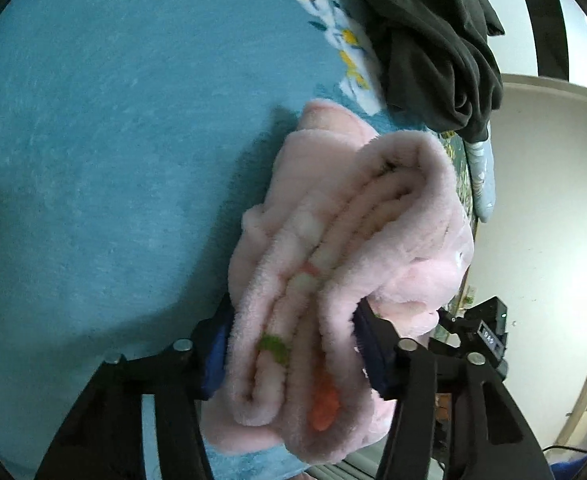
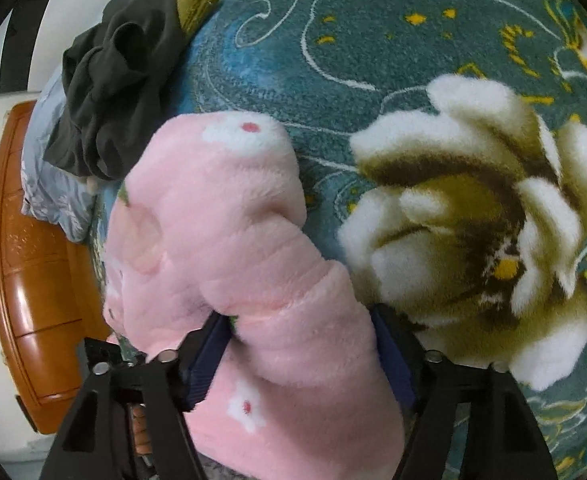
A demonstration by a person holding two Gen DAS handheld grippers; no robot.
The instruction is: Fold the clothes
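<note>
Spread over a bed, a plush teal blanket (image 2: pixel 277 64) with big cream flowers carries the work. Nearest the cameras, the left tongs (image 1: pixel 291 354) clamp a thick folded bundle of pink fleece clothing (image 1: pixel 345 248), the blue pads pressed into the stacked layers on both sides. The right tongs (image 2: pixel 301 354) grip the same pink fleece clothing (image 2: pixel 221 216) at another part, pads sunk into its pile. The bundle lies low over the blanket, its far end apparently resting on it near the bed's edge.

Judging by the several layers already stacked, the folding of this piece looks nearly done and the step in hand is setting the bundle down. Next would be to lower it squarely, then let both grips go without dragging the top layers open; fleece this bulky tends to spring apart.

Farther off, a crumpled dark grey-green garment (image 2: pixel 113 92) lies unfolded, probably next in line. Beyond it a pale blue-grey printed pillow (image 2: pixel 49 168) and an orange-brown wooden bed frame (image 2: pixel 25 264) show.

Hidden: the bundle's underside, its near end below both frames, and the person's hands. What kind of garment the pink piece is cannot be told.
</note>
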